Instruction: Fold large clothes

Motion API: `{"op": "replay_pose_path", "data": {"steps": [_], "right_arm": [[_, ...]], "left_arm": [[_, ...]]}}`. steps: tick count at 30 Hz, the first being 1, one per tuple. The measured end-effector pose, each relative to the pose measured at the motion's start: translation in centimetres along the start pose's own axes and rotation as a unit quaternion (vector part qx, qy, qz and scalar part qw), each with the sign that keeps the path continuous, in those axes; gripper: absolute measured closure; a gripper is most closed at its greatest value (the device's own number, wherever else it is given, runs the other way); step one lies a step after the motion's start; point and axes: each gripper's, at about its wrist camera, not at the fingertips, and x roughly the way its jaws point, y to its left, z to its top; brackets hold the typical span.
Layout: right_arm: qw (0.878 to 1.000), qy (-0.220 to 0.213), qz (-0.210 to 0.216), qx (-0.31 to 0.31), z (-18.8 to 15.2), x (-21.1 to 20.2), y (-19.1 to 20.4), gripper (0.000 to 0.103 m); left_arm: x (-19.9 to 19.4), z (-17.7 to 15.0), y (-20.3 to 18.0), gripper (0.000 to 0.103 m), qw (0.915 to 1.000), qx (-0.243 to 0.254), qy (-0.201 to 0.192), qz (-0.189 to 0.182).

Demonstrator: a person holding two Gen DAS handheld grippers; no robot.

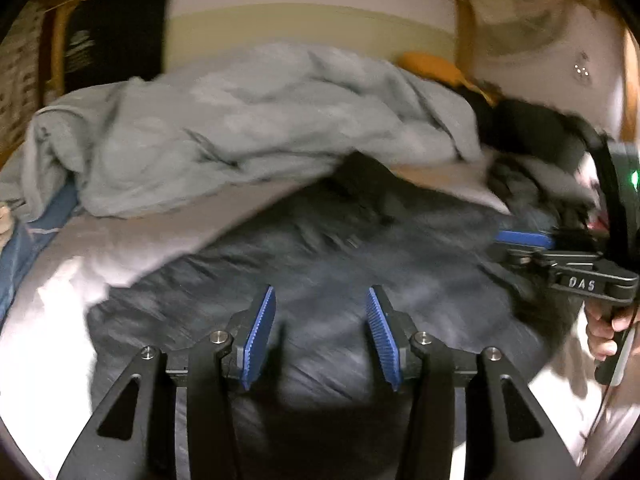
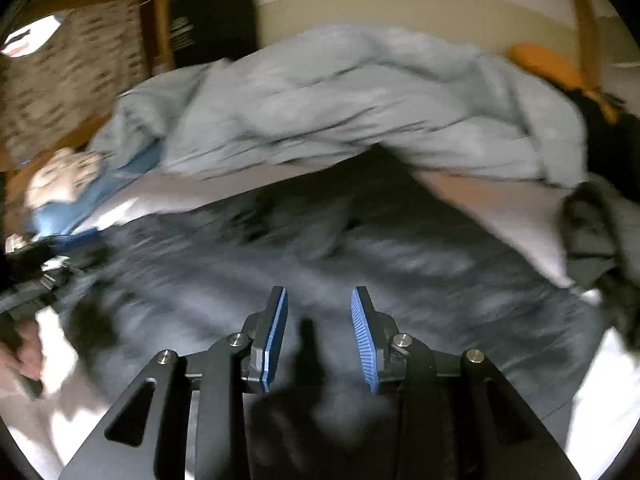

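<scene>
Dark garment (image 1: pixel 320 264) lay spread flat on the pale sheet (image 1: pixel 48 344), in front of the heaped grey blanket (image 1: pixel 240 128); blur hid which way its long axis ran. Left gripper (image 1: pixel 321 336) hovered over it with fingers wide apart, holding nothing. Right gripper (image 2: pixel 319 336) likewise stood released above the same cloth, its blue pads (image 2: pixel 362 340) clear of the fabric.

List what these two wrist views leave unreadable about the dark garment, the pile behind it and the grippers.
- Dark garment: motion blur in both views hides its type, seams and edges.
- Grey blanket pile: covers whatever lies beneath it.
- Right gripper: in the left wrist view one blue pad shows, so its state is unclear there.
- Left gripper: open, nothing between the pads.
</scene>
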Motion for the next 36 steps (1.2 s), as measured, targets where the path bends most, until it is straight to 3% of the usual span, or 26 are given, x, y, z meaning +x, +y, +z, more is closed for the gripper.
{"op": "replay_pose_path", "data": {"steps": [2, 6, 10, 13, 15, 20, 24, 26, 31, 33, 36], "right_arm": [[0.999, 0.019, 0.027, -0.006, -1.1, 0.1, 2.1, 0.068], [0.998, 0.042, 0.049, -0.028, -2.8, 0.2, 4.9, 0.068], [0.993, 0.106, 0.013, -0.042, -4.6, 3.6, 5.2, 0.068], [0.992, 0.122, 0.015, -0.029, -5.3, 5.4, 4.7, 0.068], [0.991, 0.125, 0.011, -0.036, -5.4, 5.7, 4.9, 0.068], [0.994, 0.103, 0.025, -0.022, -4.8, 4.3, 4.2, 0.068], [0.999, 0.033, 0.001, -0.028, -2.5, 1.7, 3.4, 0.068], [0.999, 0.019, -0.015, -0.026, -1.4, 1.4, 2.7, 0.068], [0.998, 0.033, -0.043, 0.010, -0.4, 3.4, -0.4, 0.068], [0.996, 0.075, -0.050, 0.017, -1.1, 5.4, -1.5, 0.068], [0.994, 0.096, -0.056, 0.003, -1.8, 6.7, -1.6, 0.068]], "left_arm": [[0.7, -1.1, -1.6, 0.057, 0.9995, 0.017, 0.021, -0.016], [2.6, -2.6, -2.3, 0.056, 0.9978, 0.023, 0.061, -0.009], [5.0, -4.0, -2.2, 0.055, 0.9951, 0.018, 0.097, 0.009], [5.7, -5.3, -3.6, 0.054, 0.9934, 0.067, 0.084, 0.040], [5.8, -5.4, -3.7, 0.055, 0.9932, 0.072, 0.079, 0.044], [4.7, -4.0, -2.3, 0.056, 0.9967, 0.042, 0.069, 0.010], [2.7, -1.6, -0.8, 0.056, 0.9994, 0.029, 0.011, 0.014], [2.6, -0.2, 1.0, 0.056, 0.9996, 0.011, -0.002, 0.026], [4.6, 0.6, 6.6, 0.056, 0.9958, -0.054, 0.029, 0.068], [6.1, -0.2, 7.9, 0.056, 0.9925, -0.056, 0.059, 0.092], [7.9, -1.5, 8.5, 0.055, 0.9890, -0.049, 0.087, 0.109]]}}
